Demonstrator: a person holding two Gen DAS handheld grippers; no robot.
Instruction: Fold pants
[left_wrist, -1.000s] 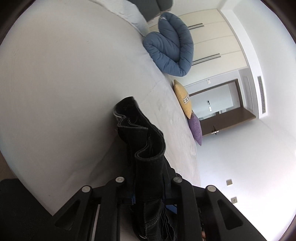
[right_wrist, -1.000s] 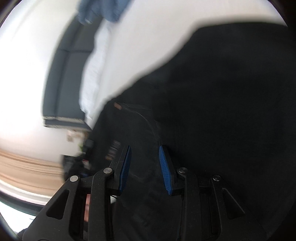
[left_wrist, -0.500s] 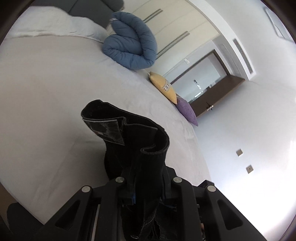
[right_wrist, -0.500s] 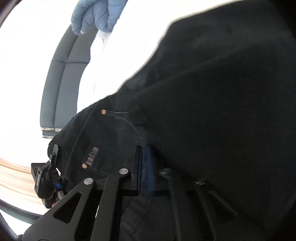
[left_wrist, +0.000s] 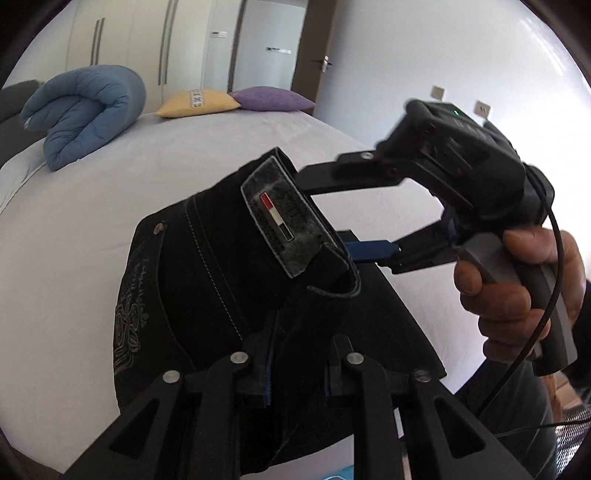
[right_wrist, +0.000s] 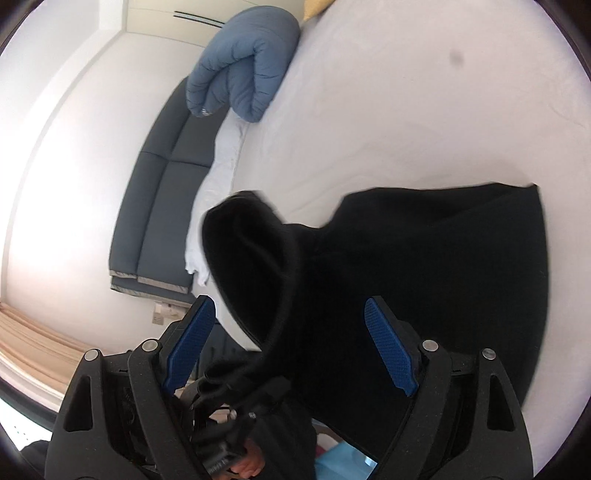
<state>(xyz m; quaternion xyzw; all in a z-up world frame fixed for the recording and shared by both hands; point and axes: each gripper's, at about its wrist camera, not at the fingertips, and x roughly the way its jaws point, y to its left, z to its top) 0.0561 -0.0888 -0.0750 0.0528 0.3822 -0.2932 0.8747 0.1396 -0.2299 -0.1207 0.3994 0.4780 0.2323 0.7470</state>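
pants (left_wrist: 207, 280) clamped in left tool (left_wrist: 297, 369), right tool (right_wrist: 291, 347) spread, duvet (left_wrist: 81, 110) behind

Count: one pants (left_wrist: 207, 295), two claws (left_wrist: 295, 365) (right_wrist: 291, 354), one bed (left_wrist: 74, 229), one blue duvet (left_wrist: 81, 110), two cushions: yellow (left_wrist: 197, 103), purple (left_wrist: 273, 99). One door (left_wrist: 314, 48).

A wide bed (left_wrist: 92, 236) with a pale, smooth sheet carries everything. Black pants (left_wrist: 207, 280) lie spread on its near part, their waistband end raised off the sheet. At the far edge a rolled blue duvet (left_wrist: 81, 110) rests, with 2 cushions beside it, 1 yellow (left_wrist: 197, 102) and 1 purple (left_wrist: 273, 99).
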